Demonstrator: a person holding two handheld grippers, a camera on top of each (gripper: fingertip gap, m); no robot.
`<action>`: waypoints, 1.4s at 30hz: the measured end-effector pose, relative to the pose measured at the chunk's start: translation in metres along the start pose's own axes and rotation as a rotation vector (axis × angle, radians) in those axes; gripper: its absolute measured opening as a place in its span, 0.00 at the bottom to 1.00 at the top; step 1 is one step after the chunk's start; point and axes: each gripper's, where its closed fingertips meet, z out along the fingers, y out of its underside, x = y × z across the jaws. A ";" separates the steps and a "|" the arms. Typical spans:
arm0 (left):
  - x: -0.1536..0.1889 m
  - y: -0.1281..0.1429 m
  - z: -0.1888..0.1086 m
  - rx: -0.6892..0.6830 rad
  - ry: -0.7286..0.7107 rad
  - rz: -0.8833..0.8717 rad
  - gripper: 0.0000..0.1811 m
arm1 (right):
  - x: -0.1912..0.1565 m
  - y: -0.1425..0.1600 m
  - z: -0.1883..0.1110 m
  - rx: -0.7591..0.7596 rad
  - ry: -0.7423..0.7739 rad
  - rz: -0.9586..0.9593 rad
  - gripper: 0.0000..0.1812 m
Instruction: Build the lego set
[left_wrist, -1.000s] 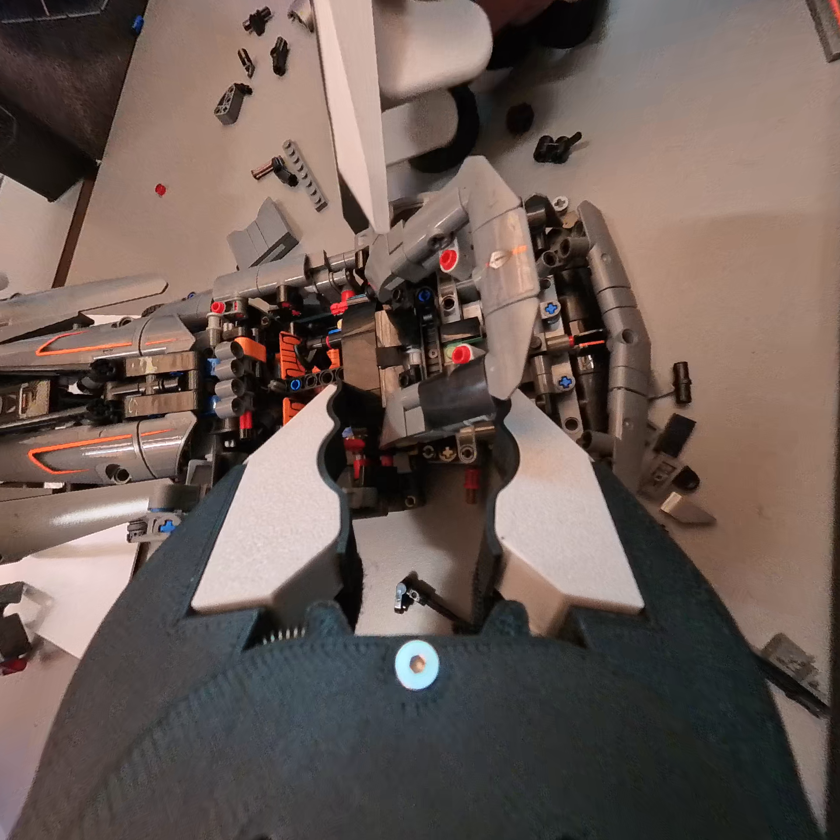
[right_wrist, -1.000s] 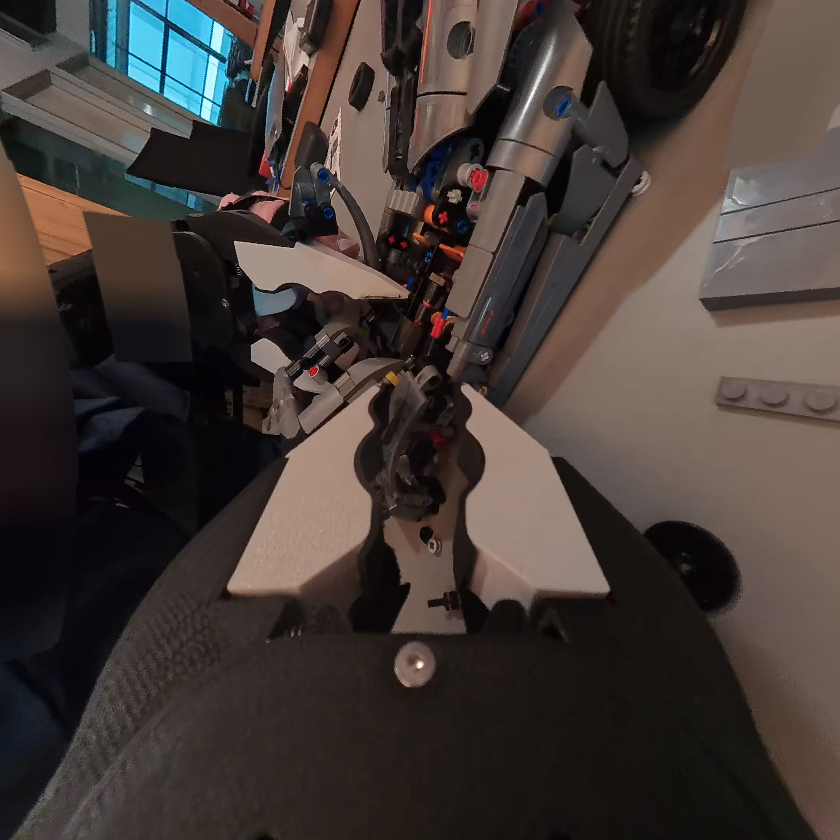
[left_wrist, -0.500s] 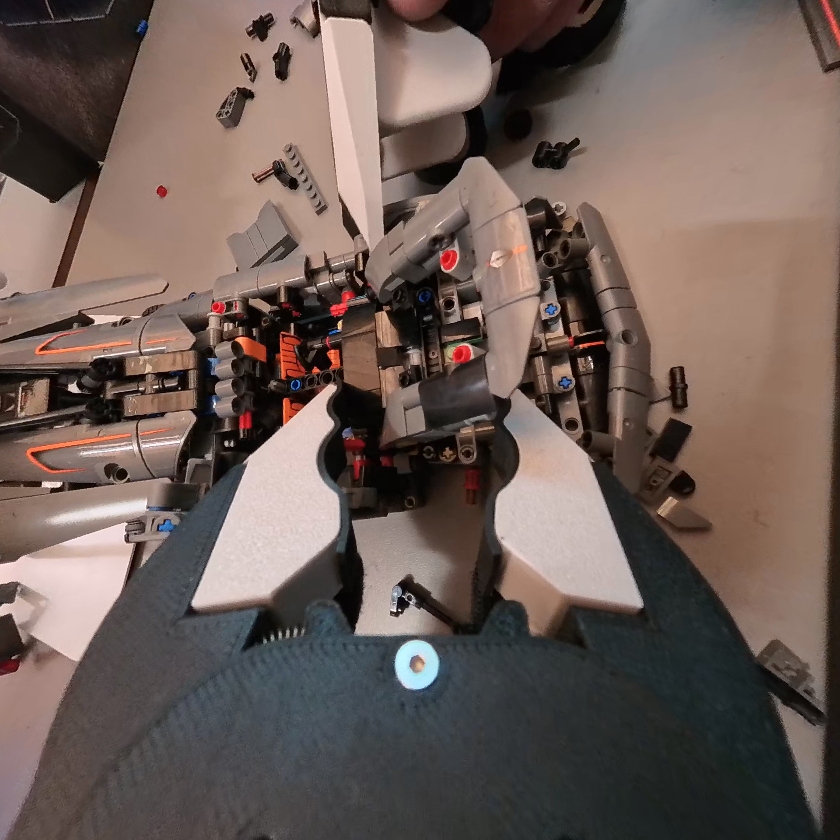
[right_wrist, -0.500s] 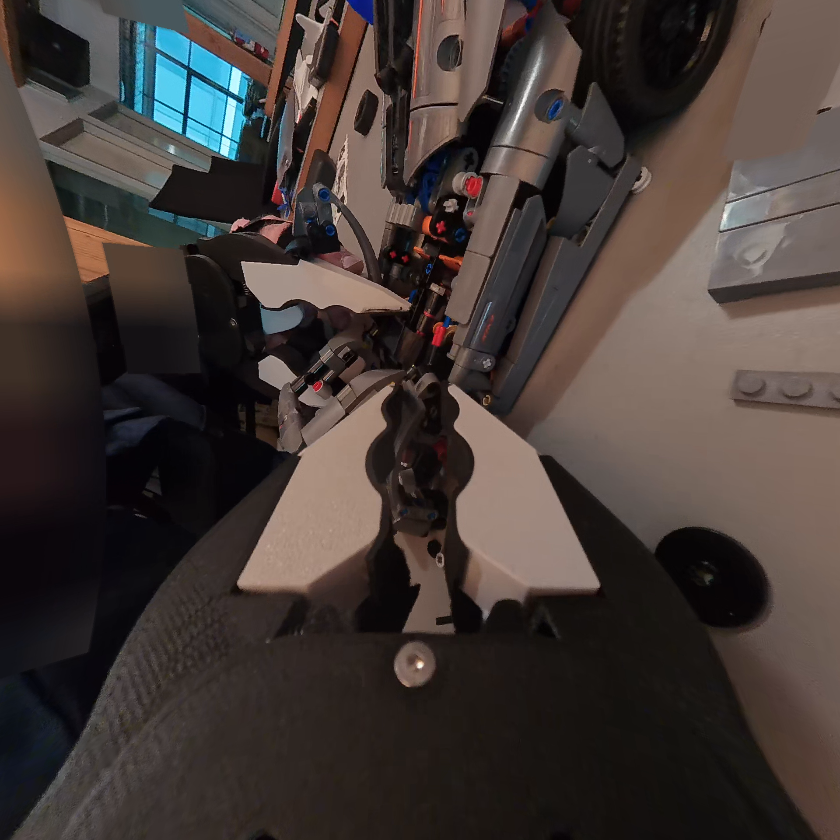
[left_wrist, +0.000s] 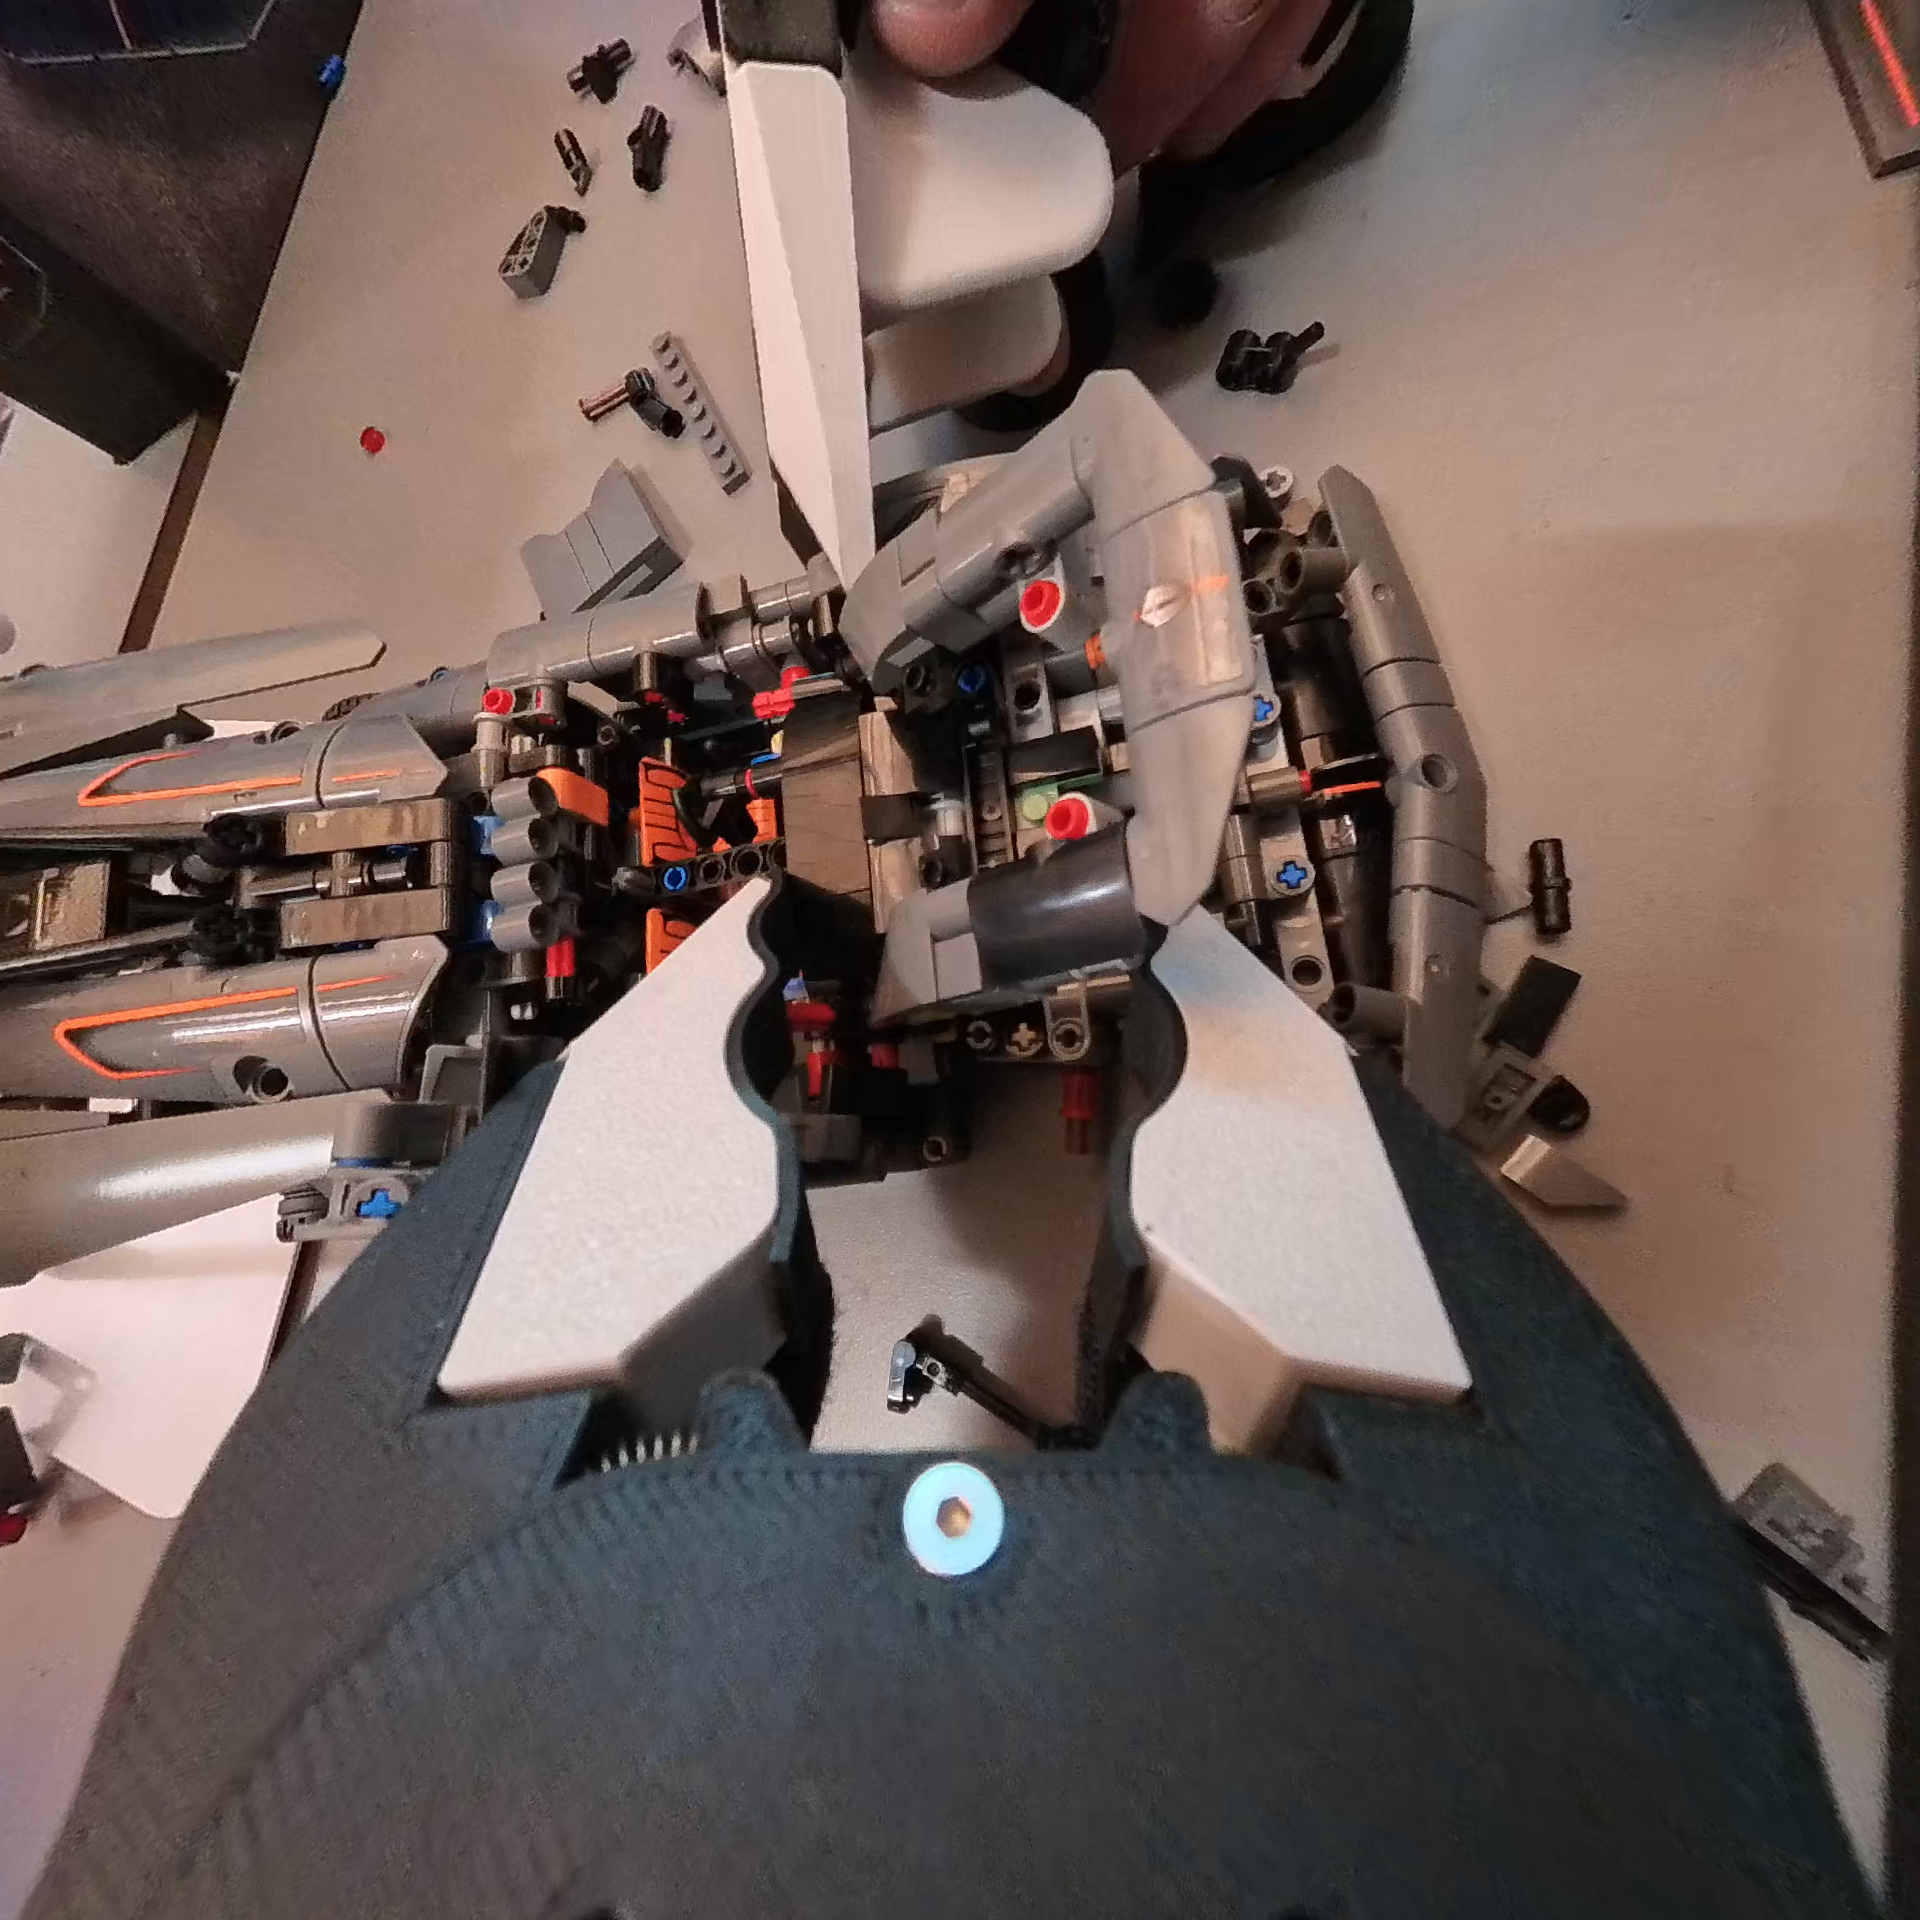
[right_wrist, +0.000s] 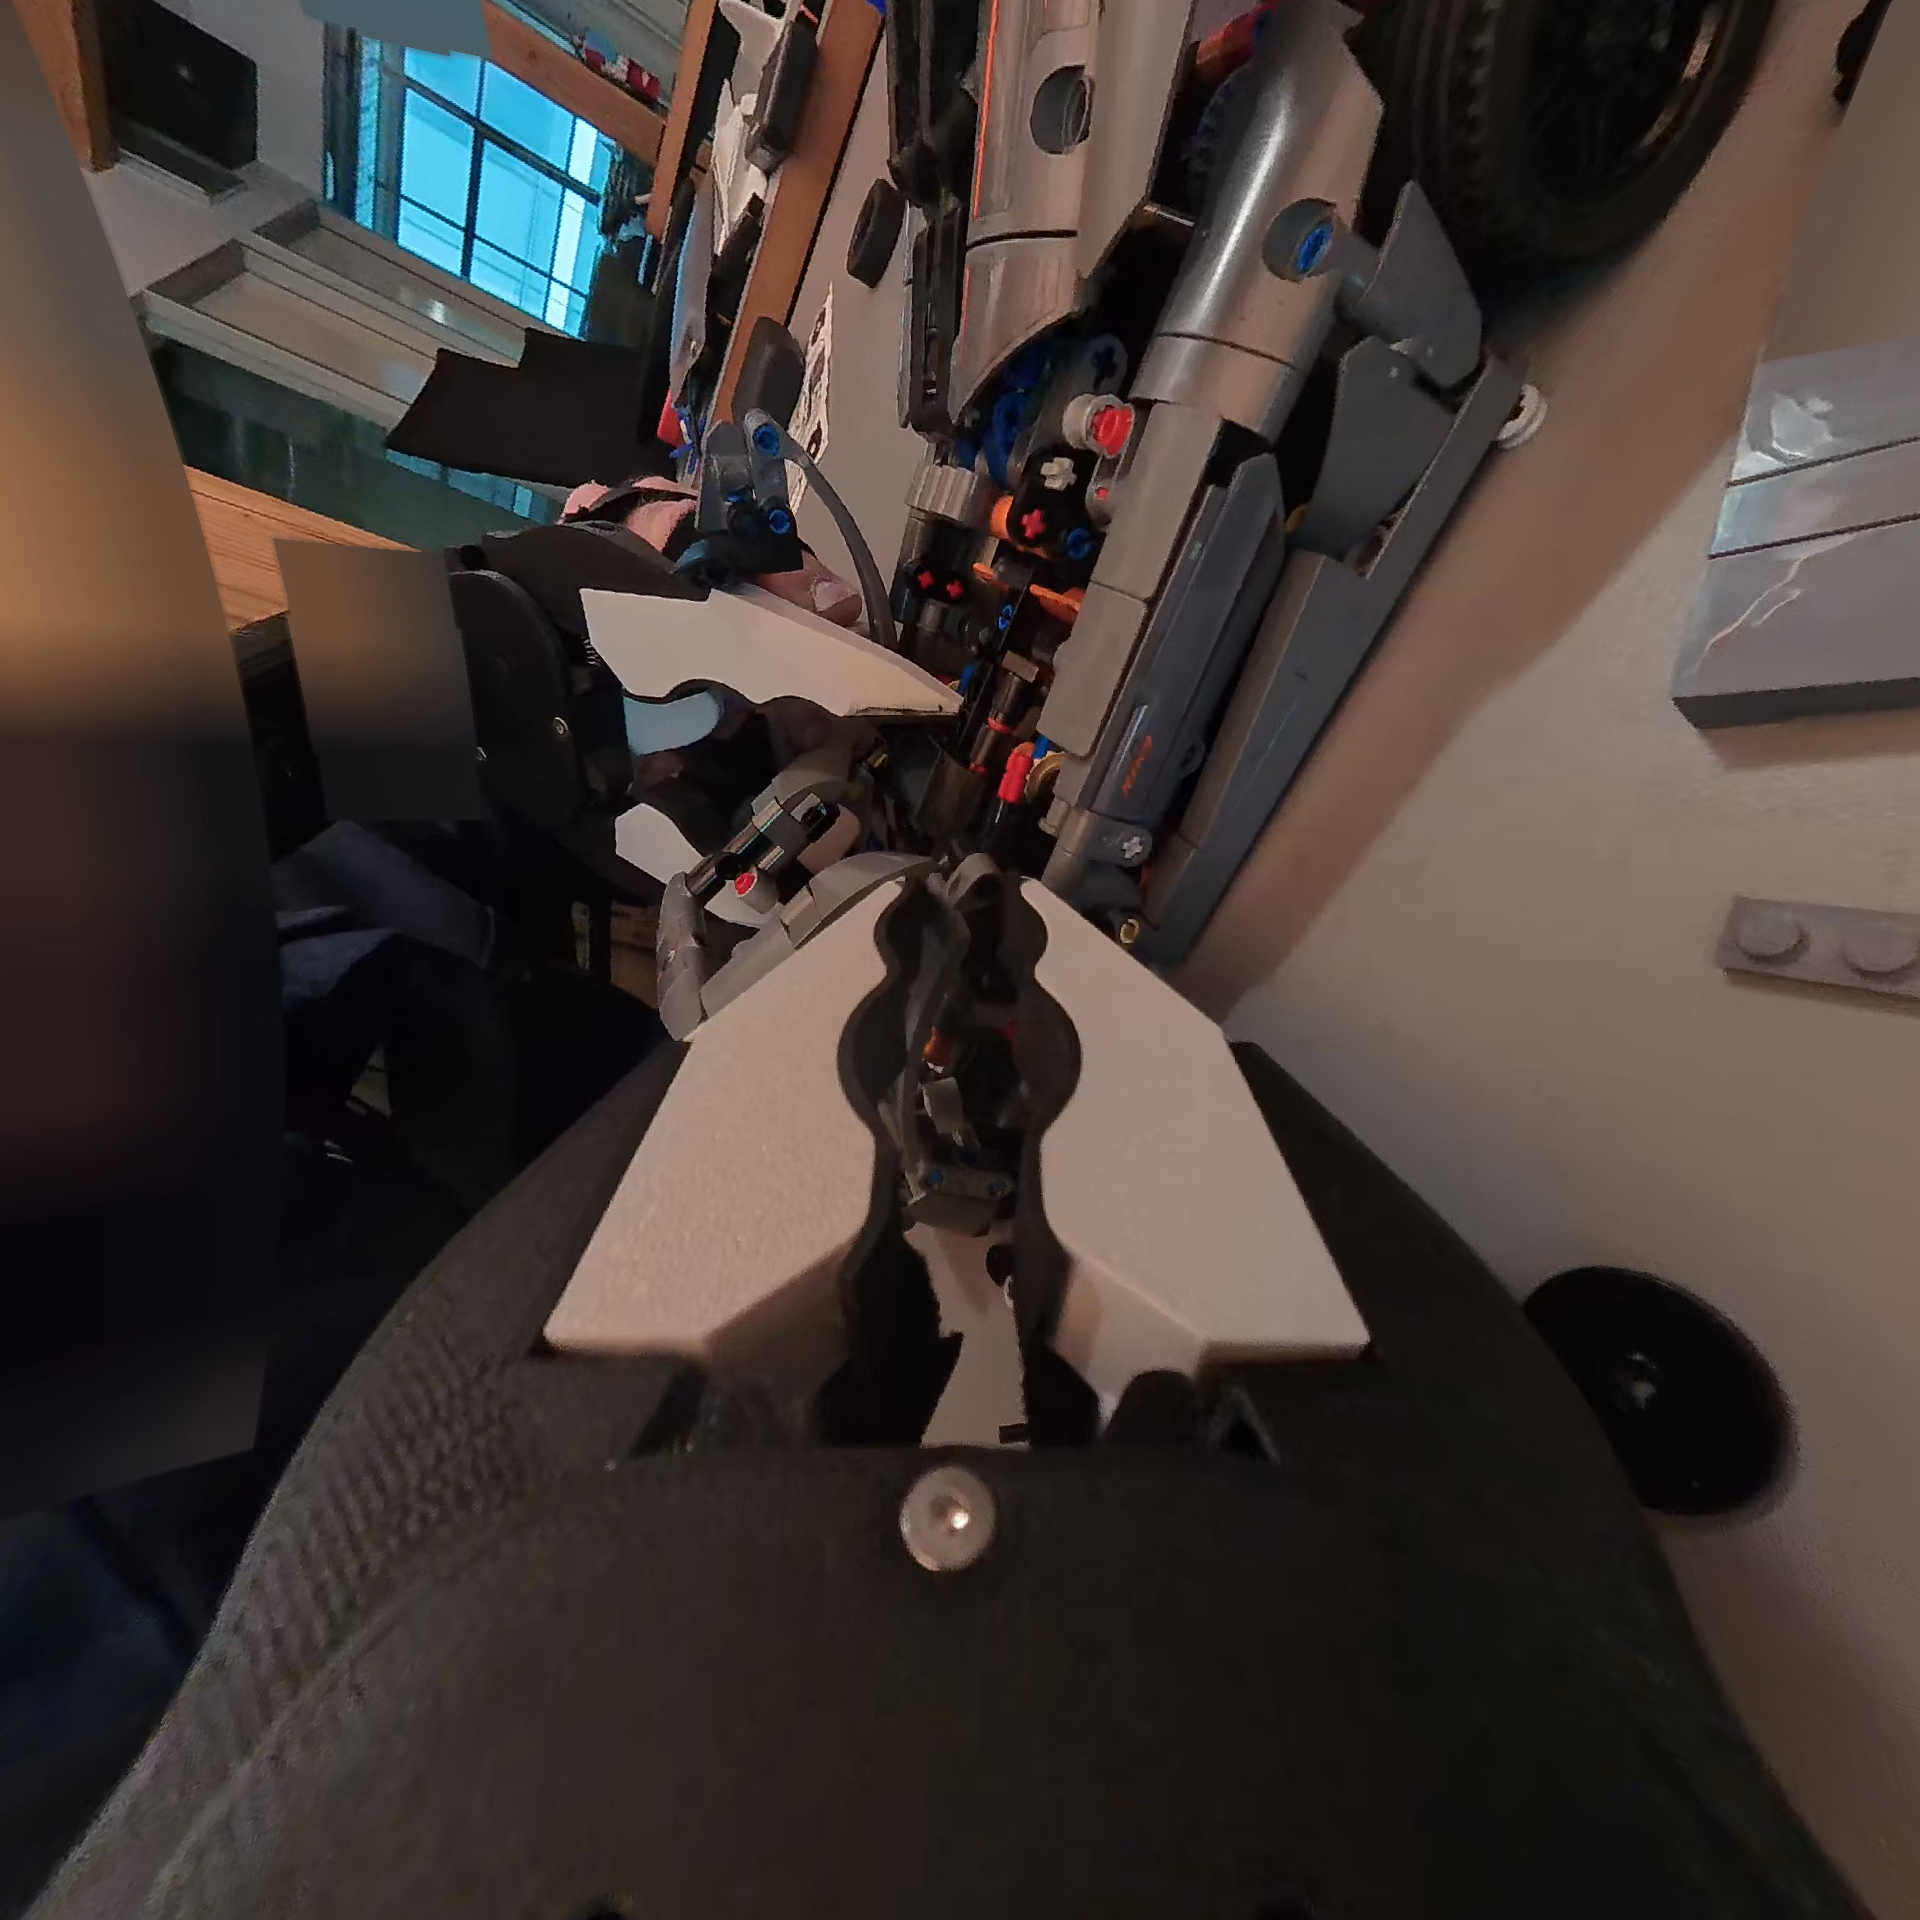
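Two grippers meet over one large grey lego model (left_wrist: 1039, 790) on a pale table (left_wrist: 1621, 436). Loose parts ring the left gripper (left_wrist: 961, 925): beyond its left finger, a long grey studded plate (left_wrist: 701, 426), a dark grey connector (left_wrist: 535, 247) and a small red stud (left_wrist: 371, 438); outside its right finger, a black pin (left_wrist: 1546, 886) and a grey wedge (left_wrist: 1553, 1184). That gripper's jaws stand spread, their tips against a grey-and-black curved piece (left_wrist: 1049, 920) at the near edge of the model; whether they press it cannot be told. The right gripper (left_wrist: 883, 488) enters from straight ahead, its white fingers angled onto the model's far side. In the right wrist view the right gripper's jaws (right_wrist: 961, 894) are drawn close around dark model parts lodged between them. Right of those jaws lie a black wheel (right_wrist: 1657, 1387) and a grey studded plate (right_wrist: 1829, 945).
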 end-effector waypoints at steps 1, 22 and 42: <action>0.000 0.000 0.000 0.001 0.002 0.000 0.34 | 0.000 0.000 0.000 0.001 0.000 0.001 0.06; -0.007 -0.006 -0.008 0.016 -0.026 0.025 0.33 | -0.006 -0.007 -0.027 0.016 0.033 -0.110 0.14; 0.000 -0.008 -0.045 -0.071 -0.191 0.201 0.19 | -0.016 -0.015 -0.043 0.072 0.105 -0.257 0.13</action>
